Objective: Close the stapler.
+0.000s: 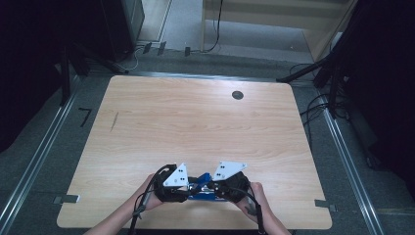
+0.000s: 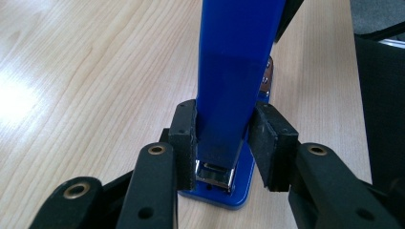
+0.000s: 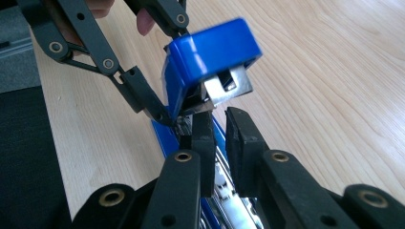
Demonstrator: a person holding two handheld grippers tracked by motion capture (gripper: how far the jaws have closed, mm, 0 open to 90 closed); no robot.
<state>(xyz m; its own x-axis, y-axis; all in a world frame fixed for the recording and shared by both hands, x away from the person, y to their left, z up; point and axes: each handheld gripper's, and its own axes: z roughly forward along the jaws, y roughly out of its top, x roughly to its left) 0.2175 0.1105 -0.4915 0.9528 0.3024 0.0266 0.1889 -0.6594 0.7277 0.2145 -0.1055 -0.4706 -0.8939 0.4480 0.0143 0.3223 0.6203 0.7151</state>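
Note:
A blue stapler (image 1: 200, 195) lies near the table's front edge between my two grippers. In the left gripper view my left gripper (image 2: 223, 143) is shut on the stapler's blue top arm (image 2: 234, 57), close to the hinge above the blue base (image 2: 241, 191). In the right gripper view the top arm (image 3: 210, 57) is swung up, with its metal inner part (image 3: 229, 86) showing under the cap. My right gripper (image 3: 219, 138) hangs over the metal staple rail (image 3: 224, 191), its pads a narrow gap apart and pressing on nothing. The left gripper's fingers (image 3: 138, 90) reach in from the upper left.
The light wooden table (image 1: 195, 122) stretches away beyond the stapler. A dark round cable hole (image 1: 238, 95) sits at the far right and a short dark mark (image 1: 114, 121) at the left. Metal floor rails (image 1: 342, 147) and cables run beside the table.

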